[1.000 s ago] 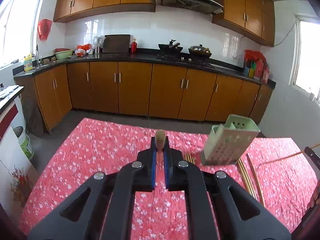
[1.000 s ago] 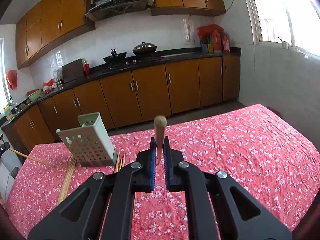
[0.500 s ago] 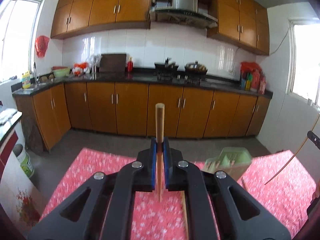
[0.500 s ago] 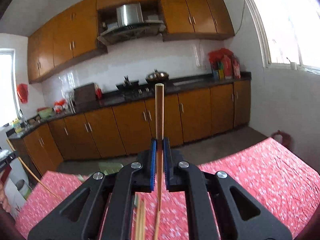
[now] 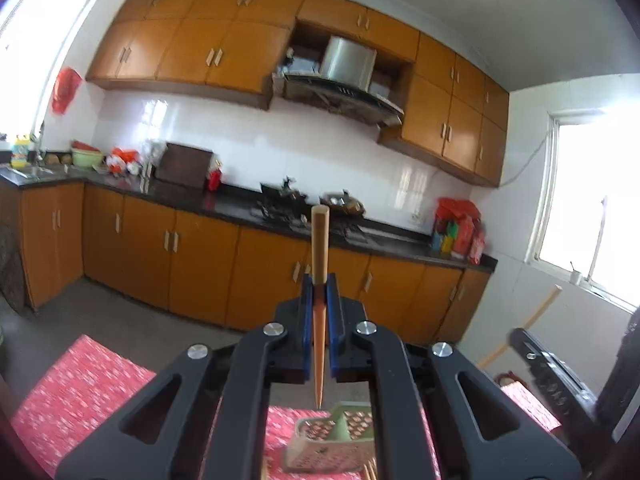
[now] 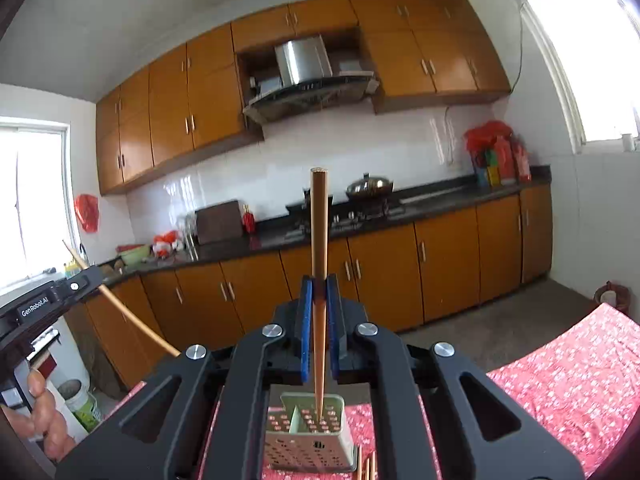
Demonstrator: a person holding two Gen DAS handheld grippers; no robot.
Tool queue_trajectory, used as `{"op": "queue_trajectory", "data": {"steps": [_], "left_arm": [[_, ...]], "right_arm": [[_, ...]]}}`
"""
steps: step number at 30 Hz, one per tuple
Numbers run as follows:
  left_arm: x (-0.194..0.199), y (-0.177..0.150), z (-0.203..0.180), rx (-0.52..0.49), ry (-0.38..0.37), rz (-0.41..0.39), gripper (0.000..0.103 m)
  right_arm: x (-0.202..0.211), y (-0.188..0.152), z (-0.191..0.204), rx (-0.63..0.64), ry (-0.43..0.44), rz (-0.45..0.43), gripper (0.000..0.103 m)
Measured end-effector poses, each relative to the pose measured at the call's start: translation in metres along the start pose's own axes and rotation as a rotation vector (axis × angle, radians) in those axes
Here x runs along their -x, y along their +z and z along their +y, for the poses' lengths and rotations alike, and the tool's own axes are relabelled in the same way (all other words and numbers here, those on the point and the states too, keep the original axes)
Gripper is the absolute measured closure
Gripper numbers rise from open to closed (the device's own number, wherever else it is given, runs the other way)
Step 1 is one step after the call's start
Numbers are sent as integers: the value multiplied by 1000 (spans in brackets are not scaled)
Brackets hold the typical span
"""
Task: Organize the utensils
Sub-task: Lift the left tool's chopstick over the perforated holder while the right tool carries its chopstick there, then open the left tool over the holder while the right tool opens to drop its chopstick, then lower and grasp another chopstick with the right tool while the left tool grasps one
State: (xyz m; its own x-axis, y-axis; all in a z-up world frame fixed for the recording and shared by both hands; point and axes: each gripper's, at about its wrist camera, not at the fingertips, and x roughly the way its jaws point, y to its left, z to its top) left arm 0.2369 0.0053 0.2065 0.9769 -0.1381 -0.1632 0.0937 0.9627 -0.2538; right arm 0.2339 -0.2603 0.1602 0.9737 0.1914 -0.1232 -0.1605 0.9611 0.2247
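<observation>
A wooden chopstick (image 6: 319, 280) is held upright between the closed blue pads of the right gripper (image 6: 319, 300), its thin tip pointing down into the right compartment of the pale green perforated holder (image 6: 312, 436). A second chopstick (image 5: 319, 300) is clamped likewise in the left gripper (image 5: 319, 300), its tip poised just above the holder's (image 5: 332, 440) rim. The holder is stood on the red floral tablecloth (image 6: 568, 380), with more chopsticks (image 6: 366, 466) laid just beside it.

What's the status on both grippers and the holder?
Left gripper shut on chopstick, tip above green holder. Right gripper shut on second chopstick, tip over holder's right compartment. Nothing blocking.
</observation>
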Motion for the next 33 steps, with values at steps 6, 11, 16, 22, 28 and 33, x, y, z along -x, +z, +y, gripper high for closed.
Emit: {"op": "queue_trajectory", "data": {"steps": [6, 11, 16, 22, 28, 33], "left_arm": [[-39, -44, -8, -27, 4, 128, 96], [-50, -55, -5, -36, 16, 163, 92], [-40, -50, 0, -32, 31, 136, 82], [-9, -41, 14, -21, 60, 94, 75], [33, -67, 47, -55, 154, 132, 70], [42, -129, 83, -65, 198, 309, 69]], "right_arm": [[-14, -21, 0, 10, -13, 77, 95], [-14, -20, -4, -4, -14, 96, 93], [-5, -14, -5, -1, -23, 74, 77], [21, -4, -13, -13, -42, 39, 76], [47, -38, -49, -21, -166, 127, 73], [30, -123, -80, -58, -196, 423, 73]]}}
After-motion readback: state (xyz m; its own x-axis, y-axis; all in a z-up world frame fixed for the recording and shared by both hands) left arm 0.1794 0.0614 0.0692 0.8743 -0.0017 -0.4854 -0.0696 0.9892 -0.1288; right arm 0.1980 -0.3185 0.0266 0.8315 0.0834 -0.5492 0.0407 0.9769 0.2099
